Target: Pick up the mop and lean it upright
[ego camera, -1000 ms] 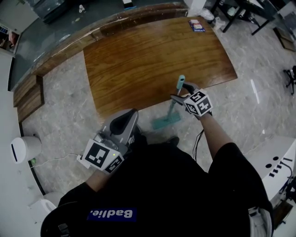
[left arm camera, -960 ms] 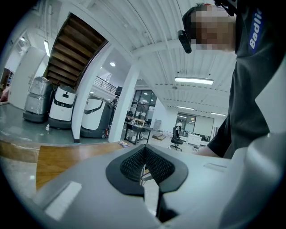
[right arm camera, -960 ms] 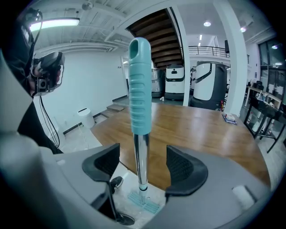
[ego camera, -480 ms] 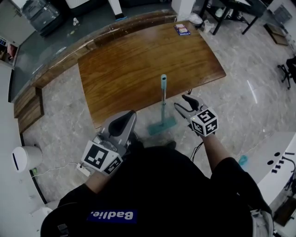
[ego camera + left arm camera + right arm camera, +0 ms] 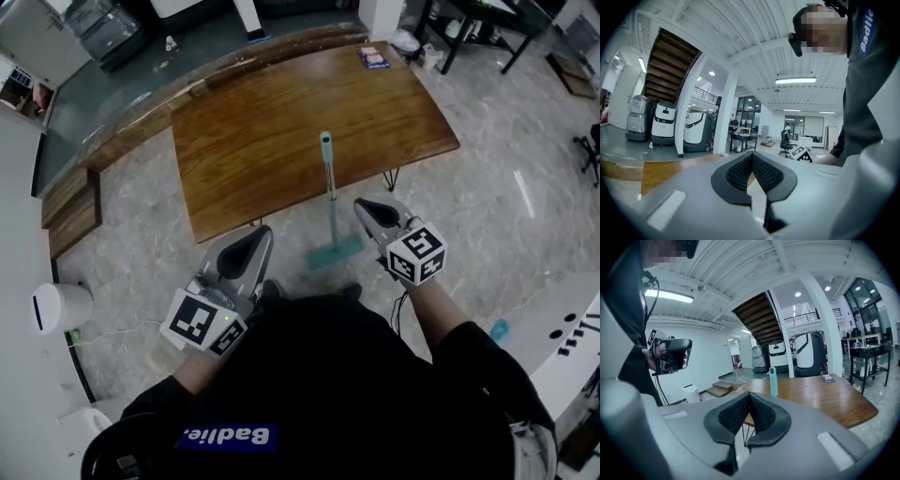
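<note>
Little of the mop (image 5: 773,380) shows in the right gripper view: only its teal handle top above the jaws, the rest is behind the gripper body. From the head view it stands upright, with the handle against the near edge of the wooden desk (image 5: 281,131) and the mop head (image 5: 335,251) on the marble floor (image 5: 487,187). The left gripper (image 5: 255,239) and right gripper (image 5: 372,208) hang on either side, apart from it, with jaws pressed together and nothing between. A booklet (image 5: 373,58) lies at the desk's far right corner.
</note>
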The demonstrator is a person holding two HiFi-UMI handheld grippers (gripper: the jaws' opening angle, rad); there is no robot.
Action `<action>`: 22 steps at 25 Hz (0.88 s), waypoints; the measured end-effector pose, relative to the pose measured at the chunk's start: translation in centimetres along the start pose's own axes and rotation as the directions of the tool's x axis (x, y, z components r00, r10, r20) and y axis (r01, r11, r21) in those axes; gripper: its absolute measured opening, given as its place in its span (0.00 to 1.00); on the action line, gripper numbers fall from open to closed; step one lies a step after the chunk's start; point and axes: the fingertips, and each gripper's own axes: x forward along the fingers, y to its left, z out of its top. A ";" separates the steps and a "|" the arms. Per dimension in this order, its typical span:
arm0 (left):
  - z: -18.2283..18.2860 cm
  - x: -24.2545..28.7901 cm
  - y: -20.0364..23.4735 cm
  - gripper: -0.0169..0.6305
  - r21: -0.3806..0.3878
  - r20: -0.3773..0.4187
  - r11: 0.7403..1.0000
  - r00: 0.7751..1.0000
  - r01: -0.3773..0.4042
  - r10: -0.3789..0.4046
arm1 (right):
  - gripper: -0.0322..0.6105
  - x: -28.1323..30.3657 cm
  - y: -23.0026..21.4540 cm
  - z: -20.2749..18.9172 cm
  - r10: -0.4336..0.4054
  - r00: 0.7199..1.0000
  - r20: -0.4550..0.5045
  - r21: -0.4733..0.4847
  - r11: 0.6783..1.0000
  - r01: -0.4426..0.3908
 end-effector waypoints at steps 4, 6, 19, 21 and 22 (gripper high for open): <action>0.8 -2.0 -0.9 0.06 0.023 0.045 0.996 0.995 0.083 -0.084 | 0.06 -1.1 3.8 1.5 -0.031 0.999 0.022 -0.026 0.999 0.031; 1.1 -3.1 -1.4 0.06 0.029 0.055 0.989 0.988 0.144 -0.146 | 0.06 -2.0 6.2 2.7 -0.069 0.997 0.046 -0.047 0.996 0.071; -2.6 -14.0 -5.0 0.06 0.021 0.027 0.968 0.968 0.251 -0.251 | 0.05 -7.0 23.6 3.7 -0.109 0.990 0.095 0.004 0.994 0.109; -2.9 -15.0 -5.9 0.06 0.026 0.026 0.969 0.969 0.245 -0.246 | 0.05 -7.4 24.9 4.1 -0.093 0.991 0.100 0.011 0.996 0.093; -2.8 -15.3 -6.3 0.06 0.028 0.026 0.971 0.971 0.237 -0.237 | 0.05 -7.6 25.3 4.1 -0.088 0.991 0.099 0.017 0.996 0.087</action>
